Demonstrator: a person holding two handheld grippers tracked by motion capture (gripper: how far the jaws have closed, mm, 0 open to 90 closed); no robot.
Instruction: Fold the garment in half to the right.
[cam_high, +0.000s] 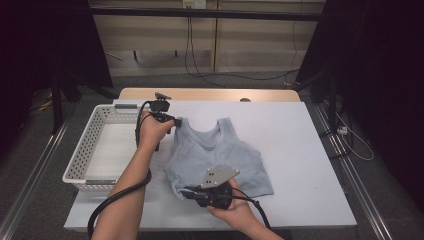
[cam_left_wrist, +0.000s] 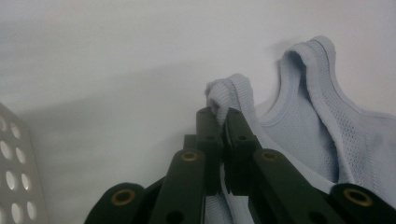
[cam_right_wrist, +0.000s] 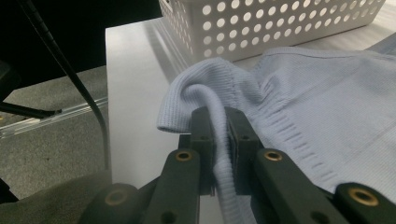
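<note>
Where the white table top (cam_high: 300, 150) meets its near edge, the right gripper (cam_high: 186, 191) pinches the ribbed hem of a pale blue knit tank top (cam_high: 220, 155), jaws closed tight on a raised fold of the cloth. Farther back, the left gripper (cam_high: 176, 121) clamps one shoulder strap of the same garment, which lies flat at mid-table with fine mesh weave and rolled edging. Beside it on the left sits a white perforated plastic basket (cam_high: 85, 150); beyond, grey carpet floor (cam_high: 250, 82), trailing cables and pale wood panelling (cam_high: 250, 40).
</note>
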